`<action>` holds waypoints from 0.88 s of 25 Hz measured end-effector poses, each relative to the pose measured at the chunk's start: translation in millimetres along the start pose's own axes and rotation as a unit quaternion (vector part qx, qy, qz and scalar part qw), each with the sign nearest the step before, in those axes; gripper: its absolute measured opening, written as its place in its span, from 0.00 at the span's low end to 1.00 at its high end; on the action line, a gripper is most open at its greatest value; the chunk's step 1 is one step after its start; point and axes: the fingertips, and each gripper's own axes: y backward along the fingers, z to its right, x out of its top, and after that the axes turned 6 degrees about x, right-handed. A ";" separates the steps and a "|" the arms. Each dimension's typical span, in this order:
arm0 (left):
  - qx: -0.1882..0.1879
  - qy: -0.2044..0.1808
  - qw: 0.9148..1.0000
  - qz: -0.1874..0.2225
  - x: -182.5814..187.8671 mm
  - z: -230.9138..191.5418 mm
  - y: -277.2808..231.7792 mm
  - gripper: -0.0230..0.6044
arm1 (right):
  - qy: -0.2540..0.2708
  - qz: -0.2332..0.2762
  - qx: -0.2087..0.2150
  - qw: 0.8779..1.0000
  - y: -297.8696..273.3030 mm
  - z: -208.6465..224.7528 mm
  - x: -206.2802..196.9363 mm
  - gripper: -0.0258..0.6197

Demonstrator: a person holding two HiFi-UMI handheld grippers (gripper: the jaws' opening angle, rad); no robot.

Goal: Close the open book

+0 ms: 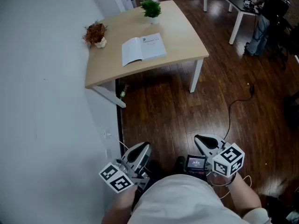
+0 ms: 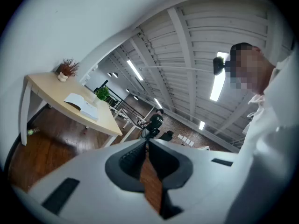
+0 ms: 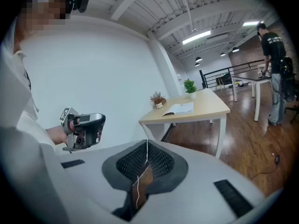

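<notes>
Pale wood counter point(image 1: 187, 41) is standing at the upper middle of the head view, pushed against a white wall point(image 1: 42, 78) on the left, with dark wooden floor point(image 1: 177, 111) stretching down from it toward the person. The open book point(image 1: 143, 49) is lying flat near the counter's middle, pages facing up. It is well clear of the green potted plant point(image 1: 152, 9) at the far edge and the dried reddish plant point(image 1: 95, 33) by the wall, so there appears to be room to fold one half over the other.

At the bottom of the frame the person is holding both grippers low and close to the body, well apart from the counter. That looks like a resting carry before any approach, so the closing is probably not yet begun. The left gripper point(image 1: 140, 149) is sitting at lower left and the right gripper point(image 1: 205, 141) at lower right, each pointing forward toward the counter. In each gripper view the jaws are meeting at the tips with nothing between them, only floor showing behind. Both are empty, and the book is lying untouched
</notes>
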 end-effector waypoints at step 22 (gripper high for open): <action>-0.028 0.008 1.000 -0.006 87.1 -127.7 -23.8 0.04 | 0.020 -0.010 -0.026 0.999 -150.0 12.5 71.1 0.04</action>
